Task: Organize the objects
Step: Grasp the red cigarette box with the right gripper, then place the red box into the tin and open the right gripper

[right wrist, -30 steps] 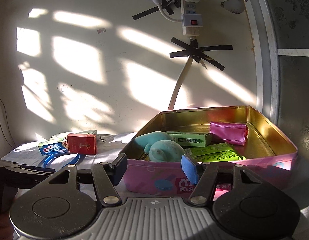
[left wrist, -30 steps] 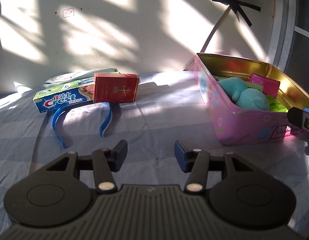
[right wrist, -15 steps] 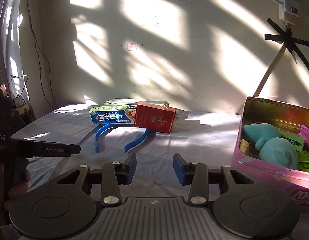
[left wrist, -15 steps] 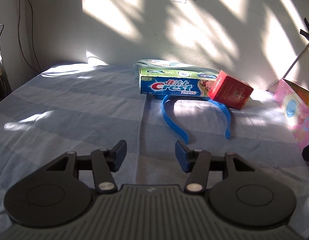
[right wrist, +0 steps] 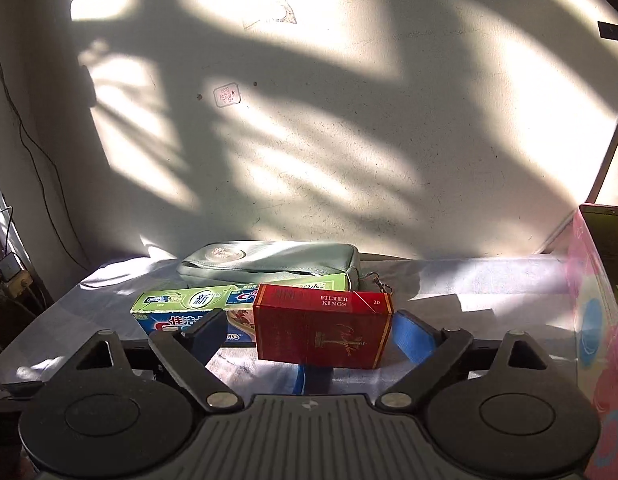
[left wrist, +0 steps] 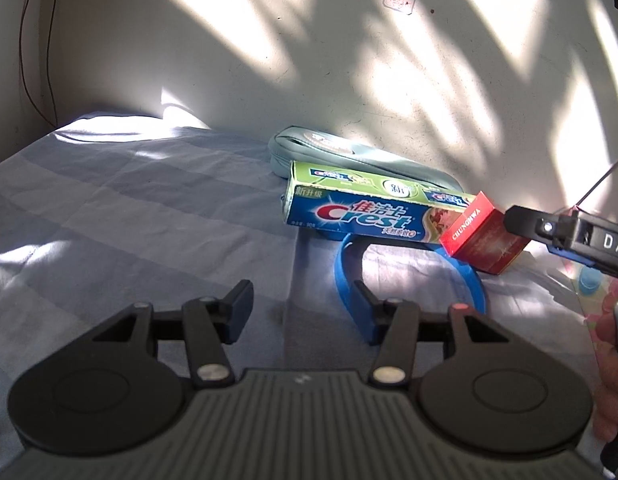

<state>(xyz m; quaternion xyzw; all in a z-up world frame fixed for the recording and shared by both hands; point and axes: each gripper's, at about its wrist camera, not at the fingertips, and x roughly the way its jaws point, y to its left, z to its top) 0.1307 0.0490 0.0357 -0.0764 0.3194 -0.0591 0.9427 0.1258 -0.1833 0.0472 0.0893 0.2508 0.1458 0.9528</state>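
Holding my right gripper [right wrist: 309, 334] spread wide, I have its fingers flanking the red cardboard cigarette pack [right wrist: 323, 326] on the blue-grey striped bedsheet [left wrist: 149, 208], not yet touching it. My left gripper [left wrist: 303, 306] hangs open and empty above the sheet beside the blue plastic headband [left wrist: 471, 280]. Behind lie the green-and-blue Crest toothpaste box [right wrist: 189, 306] and pale green fabric pouch [right wrist: 277, 260], with the pink tin box [right wrist: 593, 320] at right.

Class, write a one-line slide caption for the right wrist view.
Open right tool lined up on the red cigarette pack, standing before the Crest toothpaste box and a pale green pouch.
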